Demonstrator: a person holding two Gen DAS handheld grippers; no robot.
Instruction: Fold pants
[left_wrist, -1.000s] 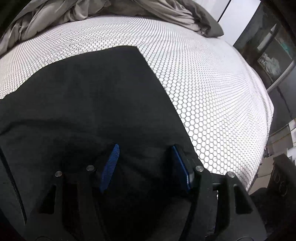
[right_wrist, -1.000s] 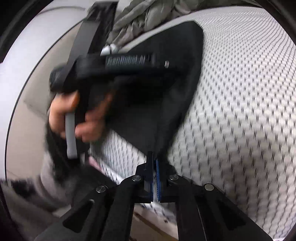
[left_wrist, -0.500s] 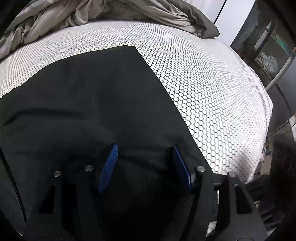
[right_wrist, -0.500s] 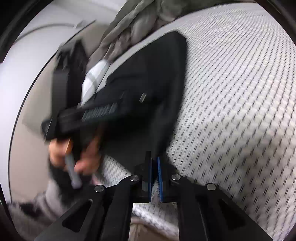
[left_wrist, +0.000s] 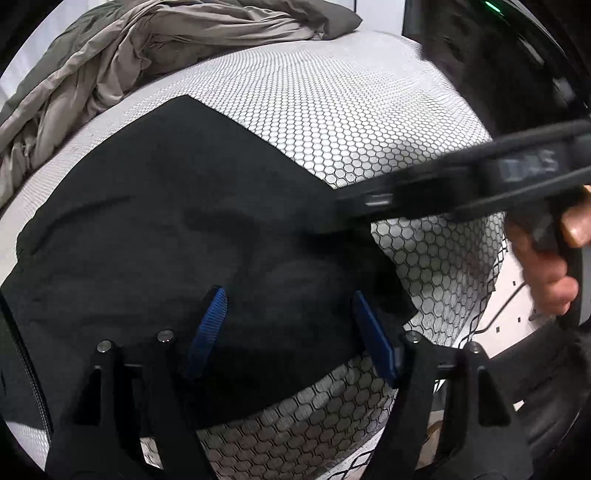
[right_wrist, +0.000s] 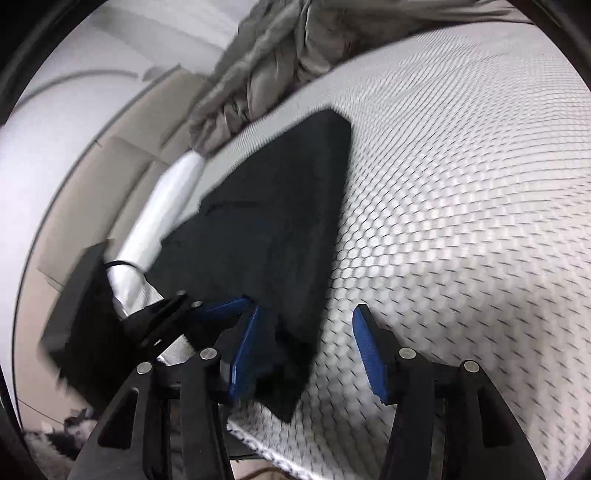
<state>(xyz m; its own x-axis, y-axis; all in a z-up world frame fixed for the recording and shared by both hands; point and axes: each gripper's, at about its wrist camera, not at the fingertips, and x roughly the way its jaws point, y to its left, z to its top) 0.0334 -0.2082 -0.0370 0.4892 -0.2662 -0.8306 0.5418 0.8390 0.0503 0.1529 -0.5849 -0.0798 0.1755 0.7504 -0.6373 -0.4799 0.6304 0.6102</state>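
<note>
The black pants are lying on the bed as a flat, squared-off dark slab with clean straight edges, so I'd say the fold is mostly done. They sit toward the near edge of the honeycomb-patterned mattress cover, with the rumpled grey duvet well behind them.

The right tongs have just been opening: the near corner of the pants sits loose between the blue pads, touching the left pad at most, not pinched. The left tongs have widened too and hover over the cloth, gripping nothing.

What's left, as far as I can tell, is maybe one more fold or a bit of smoothing; there are faint ripples in the middle of the top layer.
</note>
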